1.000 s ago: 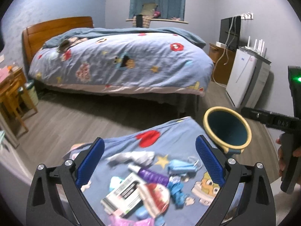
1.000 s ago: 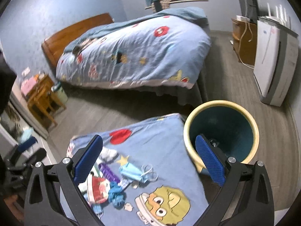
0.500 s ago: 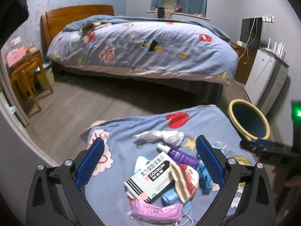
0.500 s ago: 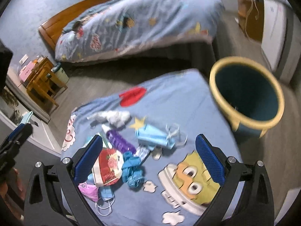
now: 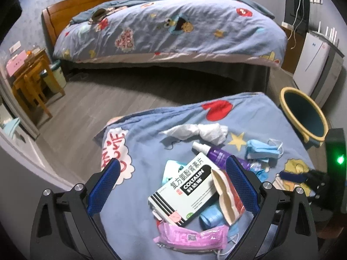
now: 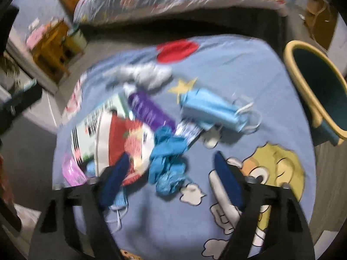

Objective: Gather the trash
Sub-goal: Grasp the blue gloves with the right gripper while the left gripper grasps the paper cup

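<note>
A pile of trash lies on a blue cartoon cloth (image 5: 151,134): a white medicine box (image 5: 184,189), a pink packet (image 5: 193,237), a purple spray bottle (image 5: 216,153), a blue face mask (image 5: 262,149), crumpled white tissue (image 5: 201,131) and a red-and-white wrapper (image 5: 227,195). My left gripper (image 5: 172,188) is open, its fingers on either side of the medicine box. My right gripper (image 6: 171,182) is open just above crumpled blue gloves (image 6: 168,158). The mask (image 6: 212,108) and bottle (image 6: 149,110) show there too. The yellow-rimmed teal bin (image 5: 303,114) stands right of the cloth.
A large bed (image 5: 169,28) with a patterned duvet fills the back. Wooden stools (image 5: 32,82) stand at the left wall, a white appliance (image 5: 314,62) at the right. Grey wood floor (image 5: 97,99) lies between bed and cloth. The right view is motion-blurred.
Both grippers swung from the bin side down toward the trash pile. The left now frames the medicine box; the right dropped close over the blue gloves and its jaws have narrowed slightly.
</note>
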